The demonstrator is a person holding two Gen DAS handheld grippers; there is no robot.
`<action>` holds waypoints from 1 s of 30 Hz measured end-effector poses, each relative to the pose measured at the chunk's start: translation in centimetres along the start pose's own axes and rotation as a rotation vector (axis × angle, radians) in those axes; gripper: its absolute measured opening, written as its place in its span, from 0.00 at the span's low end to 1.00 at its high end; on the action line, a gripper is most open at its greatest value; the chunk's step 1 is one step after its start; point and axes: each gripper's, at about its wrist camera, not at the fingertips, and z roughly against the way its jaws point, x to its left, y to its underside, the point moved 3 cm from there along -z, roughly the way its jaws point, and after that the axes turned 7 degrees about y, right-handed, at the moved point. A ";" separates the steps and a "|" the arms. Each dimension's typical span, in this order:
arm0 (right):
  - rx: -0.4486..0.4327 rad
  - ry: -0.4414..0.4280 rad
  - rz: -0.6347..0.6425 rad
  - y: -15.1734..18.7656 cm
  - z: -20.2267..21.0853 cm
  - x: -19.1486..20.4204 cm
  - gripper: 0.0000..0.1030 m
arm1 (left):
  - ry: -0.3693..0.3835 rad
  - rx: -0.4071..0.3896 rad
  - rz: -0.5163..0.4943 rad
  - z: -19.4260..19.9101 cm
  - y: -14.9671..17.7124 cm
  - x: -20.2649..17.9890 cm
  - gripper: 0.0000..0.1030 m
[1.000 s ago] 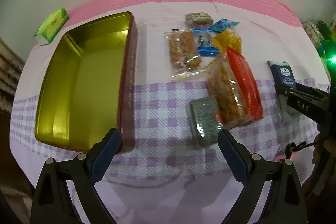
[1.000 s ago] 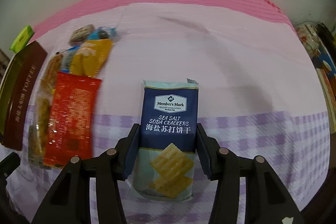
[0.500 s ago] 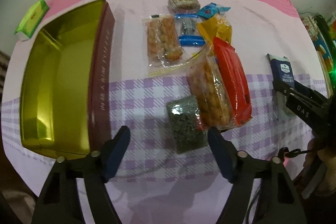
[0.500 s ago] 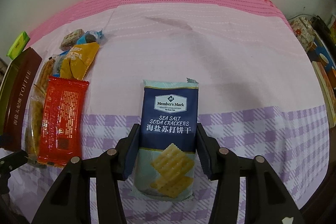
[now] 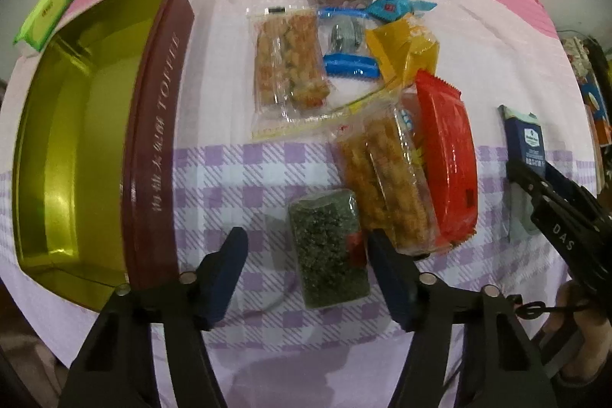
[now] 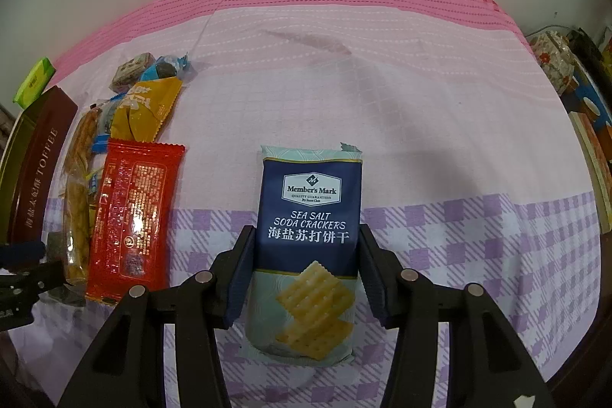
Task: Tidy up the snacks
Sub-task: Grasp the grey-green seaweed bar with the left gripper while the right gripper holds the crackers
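Observation:
My right gripper [image 6: 306, 247] is shut on a blue sea salt soda cracker pack [image 6: 310, 217], which rests on the cloth; it also shows in the left wrist view [image 5: 526, 140]. My left gripper [image 5: 306, 247] is open, its jaws either side of a green seaweed snack pack [image 5: 329, 247], close above it. To the left stands an open gold toffee tin [image 5: 76, 148] with a maroon side. Beyond lie an orange cracker pack [image 5: 386, 186], a red pack [image 5: 447, 155], a clear biscuit pack [image 5: 290, 64], a yellow pack [image 5: 405, 48] and small blue packs [image 5: 348, 44].
A green box [image 5: 46, 14] lies at the far left beyond the tin. The table has a pink and purple-checked cloth [image 6: 420, 102]. Cluttered items [image 6: 554, 60] stand at the right edge. The right gripper's body [image 5: 558, 217] shows at the right of the left wrist view.
My left gripper has moved right and down, from beside the tin to around the green seaweed pack. My right gripper stays shut on the cracker pack, its view shifting slightly.

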 end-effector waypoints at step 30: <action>-0.001 0.017 0.013 0.1 0.1 0.2 0.49 | 0.040 -0.041 -0.060 1.8 2.0 0.9 0.36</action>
